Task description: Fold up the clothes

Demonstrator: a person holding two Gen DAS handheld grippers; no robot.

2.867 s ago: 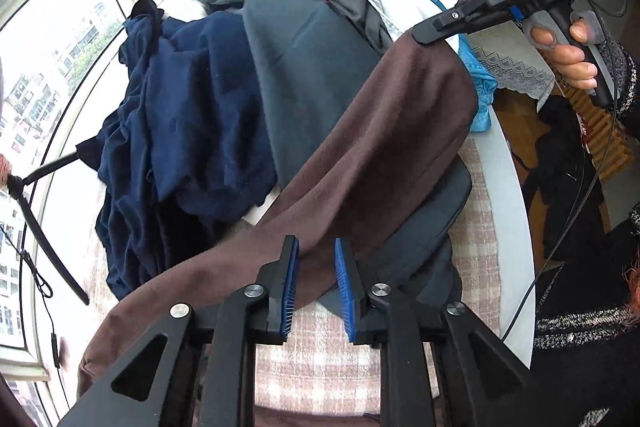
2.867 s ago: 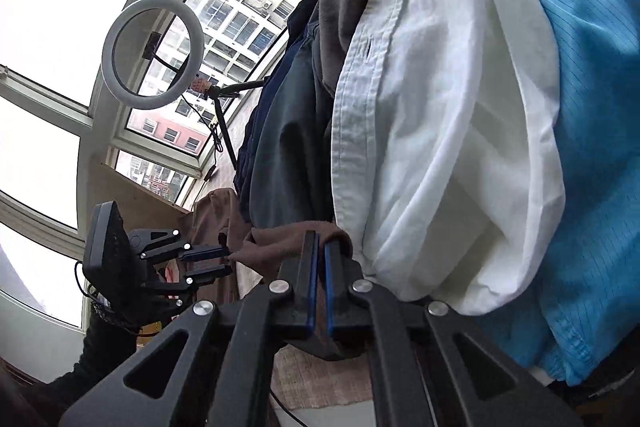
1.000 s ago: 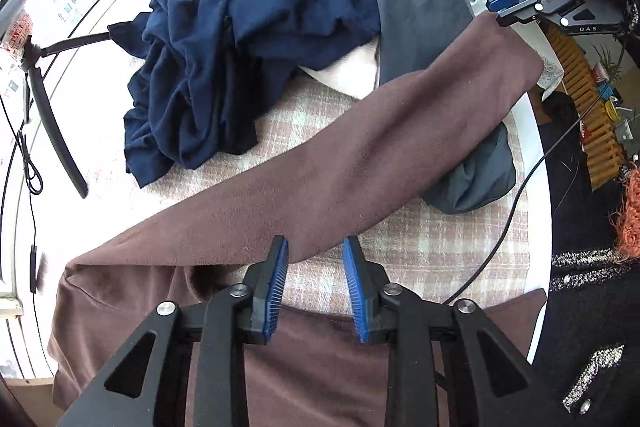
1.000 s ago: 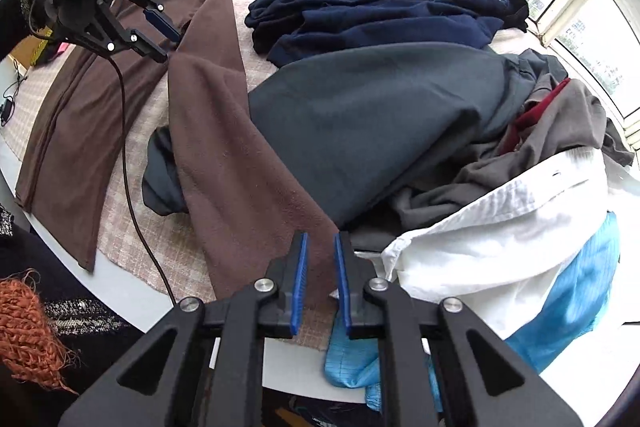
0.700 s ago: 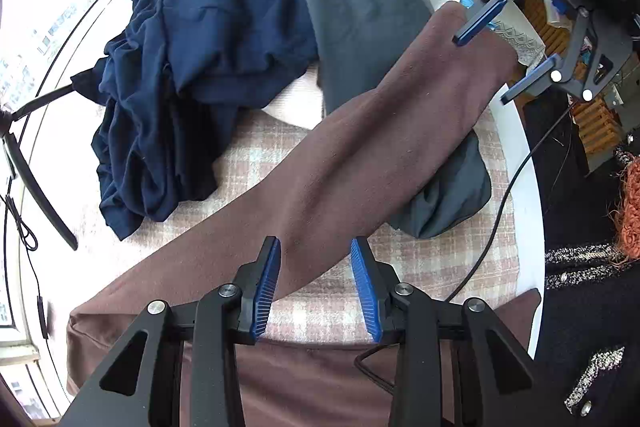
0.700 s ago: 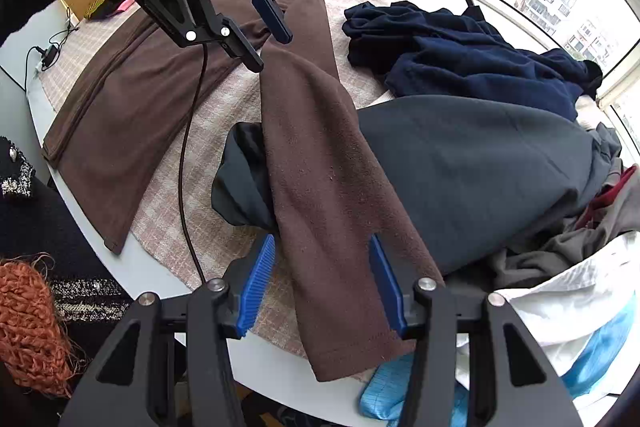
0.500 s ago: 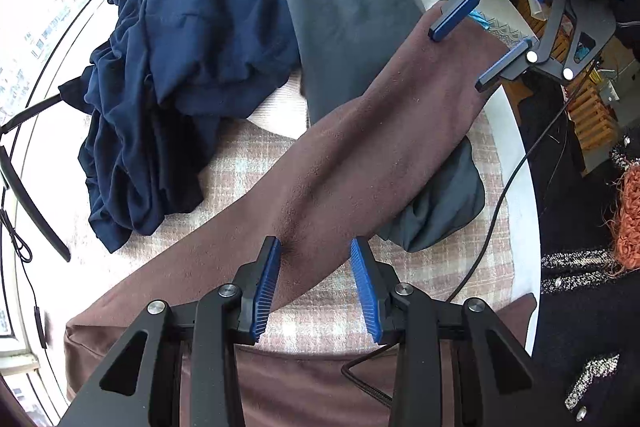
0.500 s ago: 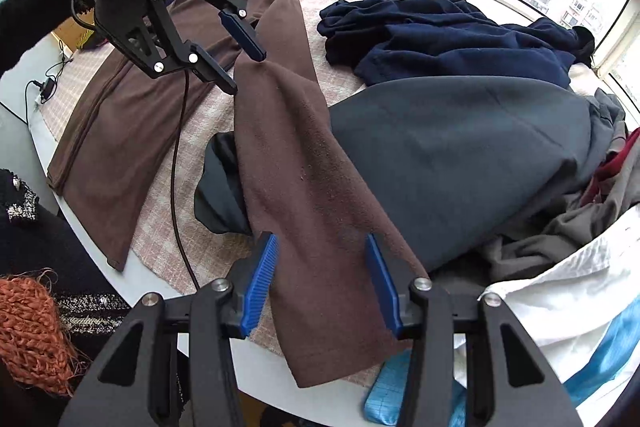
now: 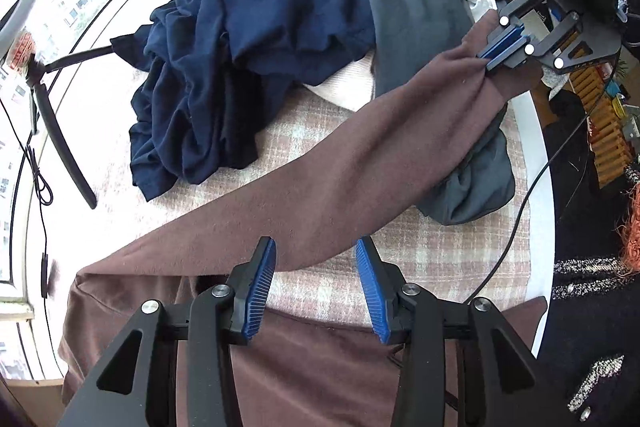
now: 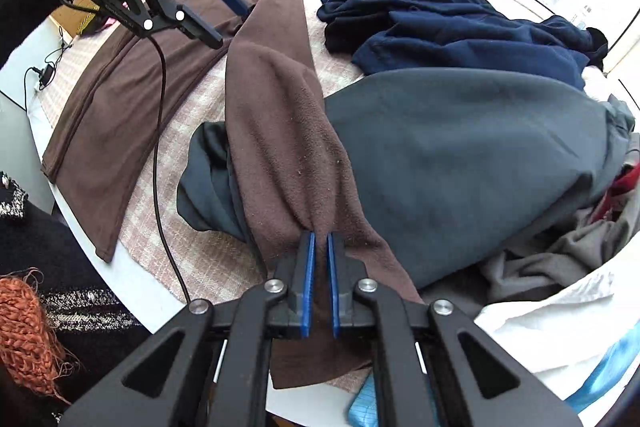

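Table [image 9: 536, 131]: round, white rim; covered by a pink-and-white checked cloth [image 9: 436, 251]; clothes lie across most of it.
Brown garment [image 9: 320, 187]: the task item; body spread flat at the 6 to 8 o'clock edge of the left wrist view; one long sleeve runs diagonally from about 8 o'clock up to 2 o'clock, draped over the dark grey garment; in the right wrist view the sleeve [image 10: 280, 131] runs from the lower centre up toward 11 o'clock.
Dark grey garment [image 10: 460, 155]: large; lies at centre-right of the right wrist view; one folded end pokes out beneath the brown sleeve at about 8 o'clock.
Navy garment [image 9: 240, 47]: crumpled heap toward 11 o'clock in the left wrist view; touching the dark grey garment.
White garment [image 10: 560, 315]: at 4 o'clock in the right wrist view; a light blue one [image 10: 600, 371] just beside it.
Right gripper [image 10: 318, 267]: jaws nearly closed on a gathered fold of the brown sleeve near its cuff; cloth bunched between the blue pads; same pinch seen at 2 o'clock in the left wrist view [image 9: 500, 47].
Left gripper [image 9: 316, 283]: jaws wide apart; nothing between them; hovers above the sleeve's lower edge and the checked cloth.
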